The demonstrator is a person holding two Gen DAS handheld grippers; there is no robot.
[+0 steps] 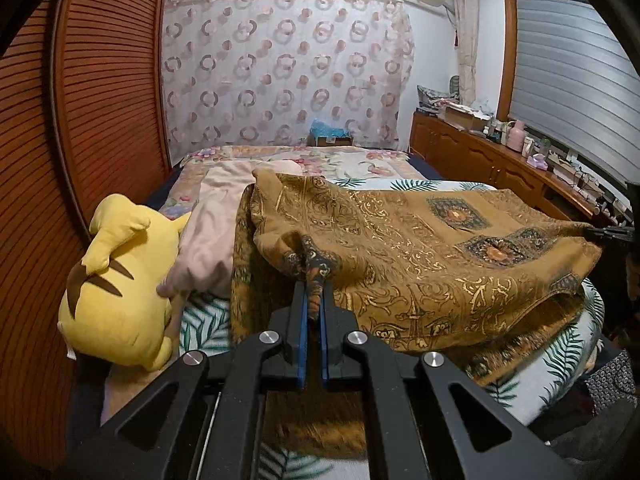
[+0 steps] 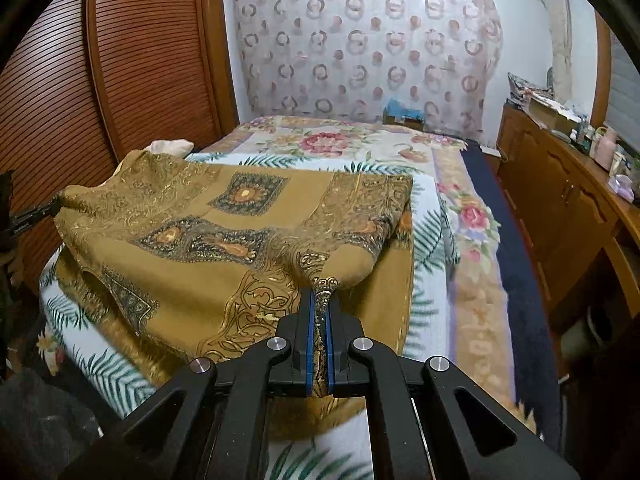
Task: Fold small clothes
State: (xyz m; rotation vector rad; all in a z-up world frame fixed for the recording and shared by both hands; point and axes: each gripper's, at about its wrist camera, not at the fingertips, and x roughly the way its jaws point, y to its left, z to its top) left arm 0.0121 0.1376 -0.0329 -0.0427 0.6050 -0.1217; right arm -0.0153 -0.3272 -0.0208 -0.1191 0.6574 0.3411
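A mustard-gold patterned garment (image 1: 440, 256) is held lifted above the bed (image 2: 460, 216), draped over the leaf-print blanket (image 2: 428, 236). One bunched corner is clamped between the narrow fingers of the left gripper (image 1: 315, 300); the opposite corner is pinched the same way by the right gripper (image 2: 320, 312). In the left wrist view, a yellow plush toy (image 1: 120, 280) is seen at 9 o'clock, beside a pale pink cloth (image 1: 212, 232). A wooden cabinet (image 2: 560, 200) is seen at 3 o'clock in the right view. No brand, label or readable writing can be made out.
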